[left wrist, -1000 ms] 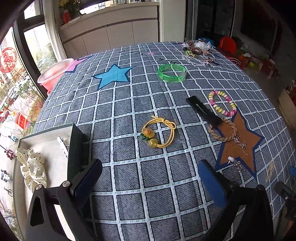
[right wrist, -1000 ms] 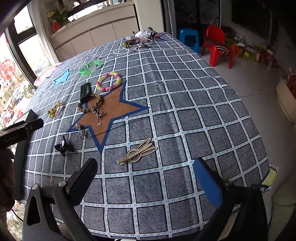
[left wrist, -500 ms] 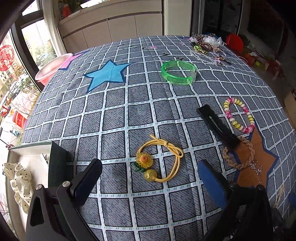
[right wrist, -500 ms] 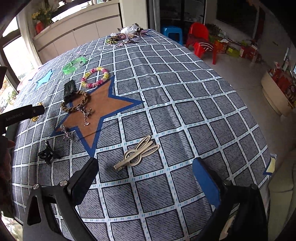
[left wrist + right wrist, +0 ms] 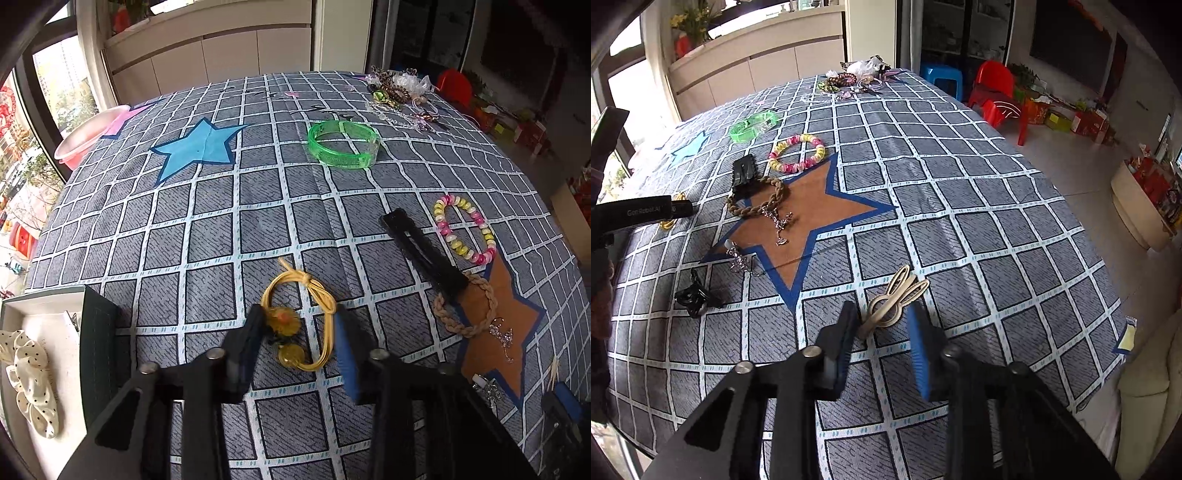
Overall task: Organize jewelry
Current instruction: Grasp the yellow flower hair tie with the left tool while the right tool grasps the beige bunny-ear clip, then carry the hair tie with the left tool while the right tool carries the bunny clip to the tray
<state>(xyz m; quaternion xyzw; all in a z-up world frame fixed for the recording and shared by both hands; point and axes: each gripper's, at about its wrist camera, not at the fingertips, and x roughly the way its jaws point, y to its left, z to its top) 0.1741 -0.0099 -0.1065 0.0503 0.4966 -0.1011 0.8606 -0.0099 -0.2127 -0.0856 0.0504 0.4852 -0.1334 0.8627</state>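
My left gripper is open, its fingers narrowed around the yellow hair tie with a flower charm on the checked cloth; grip not closed. My right gripper is open, its fingers on either side of the beige hair clip. A white box at the left holds a dotted cream scrunchie. On the cloth lie a green bangle, a black clip, a pink-yellow bead bracelet, and a braided bracelet.
A silver chain lies on the brown star. A black claw clip and a small silver piece lie left of the beige clip. A pile of jewelry sits at the far edge. Red chairs stand beyond.
Both grippers have moved forward and down to their items and their fingers have narrowed from wide open: left around the yellow hair tie, right around the beige clip.
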